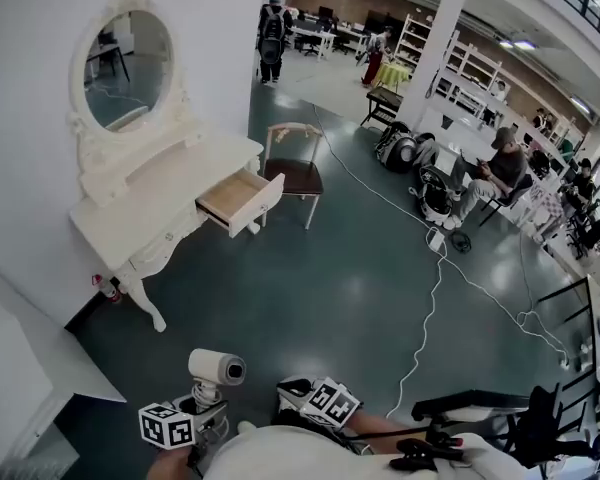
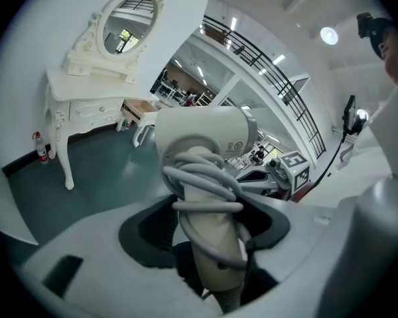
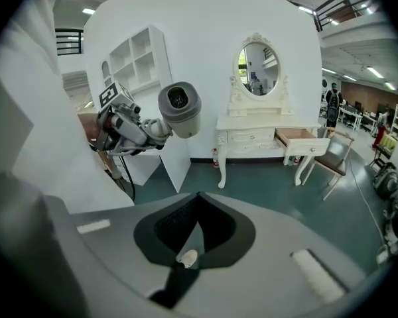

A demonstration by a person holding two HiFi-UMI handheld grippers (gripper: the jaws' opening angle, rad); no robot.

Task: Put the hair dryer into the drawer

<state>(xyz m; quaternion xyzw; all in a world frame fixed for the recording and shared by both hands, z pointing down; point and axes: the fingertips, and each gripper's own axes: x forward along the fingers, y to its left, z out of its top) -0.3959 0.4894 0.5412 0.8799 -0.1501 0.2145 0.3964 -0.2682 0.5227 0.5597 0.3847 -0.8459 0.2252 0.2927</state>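
Left gripper view: your left gripper (image 2: 209, 240) clamps the hair dryer (image 2: 202, 134) by its cord-wrapped handle, well apart from the open drawer (image 1: 242, 199). Your right gripper (image 3: 198, 212) is closed, empty.

A white dressing table (image 1: 130, 223) with an oval mirror (image 1: 128, 68) stands against the wall, its drawer (image 1: 242, 200) pulled open beside a chair (image 1: 294, 174). Well apart from it, down low, the left gripper (image 1: 204, 404) holds a hair dryer (image 1: 217, 367) upright, and the right gripper (image 1: 320, 400) sits just beside.

Grey left gripper (image 2: 209, 238), marker cube (image 1: 167, 426), white top (image 1: 280, 456)
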